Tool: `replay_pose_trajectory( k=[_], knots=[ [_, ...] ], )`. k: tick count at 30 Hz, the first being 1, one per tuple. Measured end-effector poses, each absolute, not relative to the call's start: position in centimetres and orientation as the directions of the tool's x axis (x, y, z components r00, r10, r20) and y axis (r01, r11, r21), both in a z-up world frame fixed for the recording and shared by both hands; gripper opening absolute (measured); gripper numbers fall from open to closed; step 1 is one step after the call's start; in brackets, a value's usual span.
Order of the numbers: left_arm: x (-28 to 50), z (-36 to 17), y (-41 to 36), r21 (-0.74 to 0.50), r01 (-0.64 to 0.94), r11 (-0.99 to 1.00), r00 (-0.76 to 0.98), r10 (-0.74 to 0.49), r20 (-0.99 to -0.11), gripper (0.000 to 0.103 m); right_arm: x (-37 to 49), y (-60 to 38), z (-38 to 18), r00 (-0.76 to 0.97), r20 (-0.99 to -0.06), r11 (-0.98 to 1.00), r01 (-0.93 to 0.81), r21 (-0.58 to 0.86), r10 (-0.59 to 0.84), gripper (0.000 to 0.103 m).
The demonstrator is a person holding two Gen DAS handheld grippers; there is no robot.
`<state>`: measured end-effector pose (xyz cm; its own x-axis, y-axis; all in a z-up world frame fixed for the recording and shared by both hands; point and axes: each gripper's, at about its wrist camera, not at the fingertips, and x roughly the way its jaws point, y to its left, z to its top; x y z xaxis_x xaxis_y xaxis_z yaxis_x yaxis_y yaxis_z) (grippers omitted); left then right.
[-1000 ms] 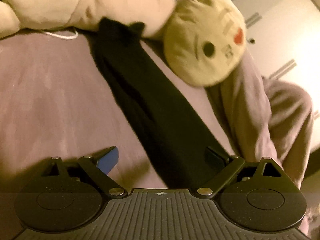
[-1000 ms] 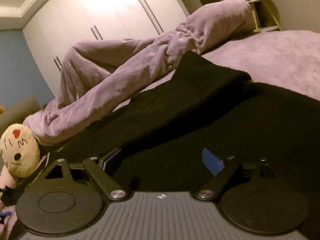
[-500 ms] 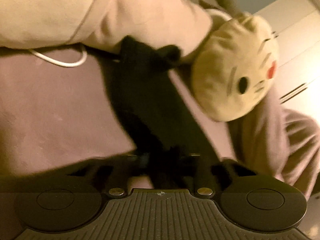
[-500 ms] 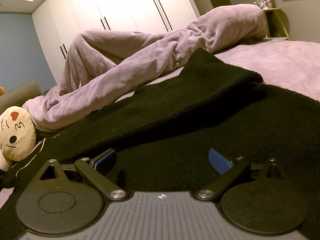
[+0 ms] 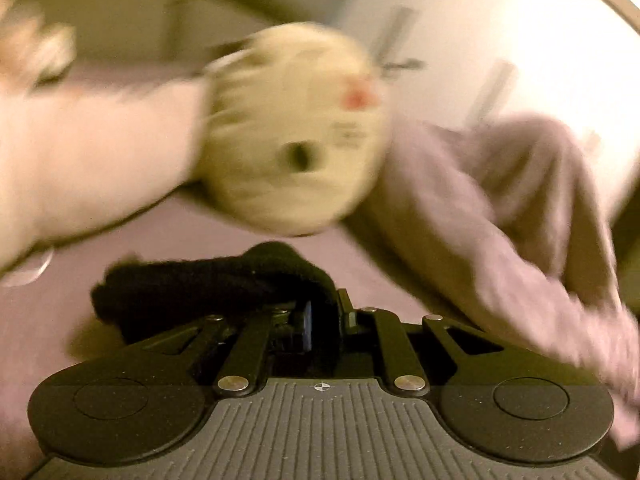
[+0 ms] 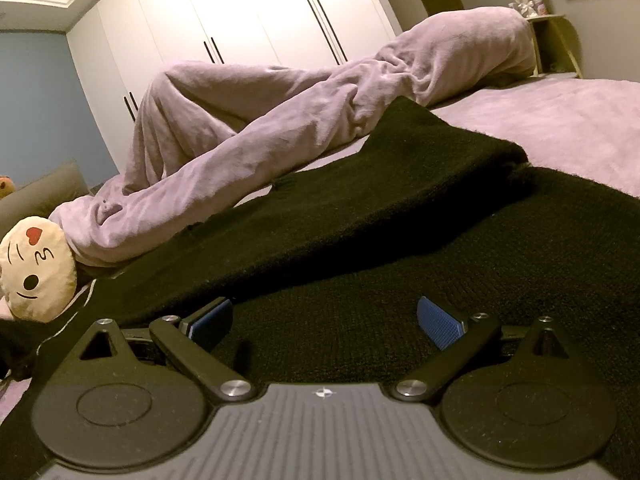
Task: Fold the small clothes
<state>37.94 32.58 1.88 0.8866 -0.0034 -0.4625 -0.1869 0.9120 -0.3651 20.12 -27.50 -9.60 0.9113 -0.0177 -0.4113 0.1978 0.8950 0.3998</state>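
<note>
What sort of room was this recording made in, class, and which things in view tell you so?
Most likely a bedroom: a bed with a mauve fleece cover, a rumpled blanket along it, tall white wardrobe doors behind, and a plush cat toy lying on the bed.

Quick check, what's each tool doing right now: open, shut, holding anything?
Left tool: shut on the black garment.
Right tool: open, empty, over the black garment.

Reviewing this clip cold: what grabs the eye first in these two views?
The cream plush cat face, blurred, fills the middle of the left wrist view, above the left gripper shut on a bunched end of the black knit garment. In the right view that garment spreads across the purple bed, beneath the open right gripper.
</note>
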Motion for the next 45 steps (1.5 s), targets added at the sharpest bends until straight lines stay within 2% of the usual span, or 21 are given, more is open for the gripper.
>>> replay_pose_trajectory(
  k=[4,8,10,12,14,15,16,18,19,20,22,27,30,32,35,38,41,45],
  knots=[
    [36.9,4.0,23.8,-0.266,-0.013,0.964,0.896,-0.106,-0.430,0.013,20.1,-27.6,-9.7,0.914,-0.406,0.893,0.194,0.407,-0.013,0.099],
    [35.4,3.4,14.4,-0.152,0.140,0.978,0.880,-0.193,-0.434,0.014,20.0,-27.6,-9.7,0.916,-0.402,0.891,0.191,0.413,-0.010,0.099],
    [34.8,1.8,10.1,-0.113,0.200,0.973,0.851,-0.230,-0.472,0.014,20.0,-27.7,-9.7,0.918,-0.396,0.888,0.187,0.420,-0.006,0.099],
    [34.4,-0.4,6.4,-0.040,0.228,0.973,0.815,-0.213,-0.539,0.016,19.9,-27.7,-9.7,0.920,-0.393,0.886,0.184,0.425,-0.003,0.099],
    [34.1,-2.4,4.3,0.007,0.252,0.968,0.775,-0.197,-0.600,0.025,19.9,-27.8,-9.8,0.921,-0.390,0.885,0.181,0.430,0.001,0.099],
    [33.8,-3.1,3.9,0.012,0.259,0.966,0.754,-0.194,-0.627,0.026,19.9,-27.8,-9.8,0.922,-0.388,0.884,0.180,0.432,0.002,0.099],
    [33.3,-3.6,4.1,-0.005,0.248,0.969,0.745,-0.194,-0.638,0.027,19.9,-27.8,-9.8,0.922,-0.387,0.883,0.179,0.433,0.003,0.099],
    [31.8,-3.6,5.6,-0.095,0.199,0.975,0.744,-0.213,-0.633,0.040,19.8,-27.8,-9.8,0.922,-0.386,0.883,0.179,0.433,0.003,0.099],
    [31.2,-3.6,6.8,-0.147,0.159,0.976,0.747,-0.217,-0.628,0.050,19.8,-27.8,-9.8,0.923,-0.385,0.883,0.178,0.435,0.003,0.099],
    [30.5,-3.6,7.8,-0.190,0.121,0.974,0.753,-0.215,-0.622,0.054,19.8,-27.9,-9.8,0.924,-0.383,0.882,0.177,0.436,0.003,0.099],
    [29.0,-4.0,10.2,-0.246,0.051,0.968,0.759,-0.198,-0.620,0.055,19.8,-27.9,-9.8,0.924,-0.383,0.883,0.178,0.435,0.003,0.099],
    [25.3,-5.4,14.3,-0.182,-0.110,0.977,0.744,-0.041,-0.667,0.057,20.0,-27.5,-9.3,0.915,-0.404,0.890,0.192,0.413,-0.010,0.099],
    [24.0,-5.6,16.4,-0.152,-0.170,0.974,0.719,0.018,-0.695,0.068,21.2,-25.9,-7.6,0.874,-0.485,0.922,0.224,0.317,-0.046,0.098],
    [23.4,-5.8,17.7,-0.176,-0.188,0.966,0.711,0.010,-0.703,0.074,21.8,-23.9,-6.1,0.880,-0.476,0.948,0.144,0.284,0.009,0.091],
    [23.3,-6.1,18.5,-0.169,-0.174,0.970,0.705,0.003,-0.709,0.074,23.5,-19.6,-4.6,0.878,-0.463,0.966,0.007,0.260,0.119,0.083],
    [22.7,-5.5,18.8,-0.183,-0.174,0.968,0.713,-0.004,-0.701,0.074,26.2,-14.3,-3.6,0.858,-0.460,0.969,-0.154,0.195,0.229,0.067],
    [22.0,-5.4,20.2,-0.224,-0.197,0.954,0.724,-0.012,-0.690,0.073,28.8,-10.2,-2.8,0.842,-0.453,0.956,-0.253,0.147,0.292,0.067],
    [21.1,-5.6,22.1,-0.276,-0.214,0.937,0.723,-0.038,-0.690,0.068,31.7,-6.4,-2.1,0.824,-0.441,0.935,-0.319,0.154,0.354,0.067]
  ],
)
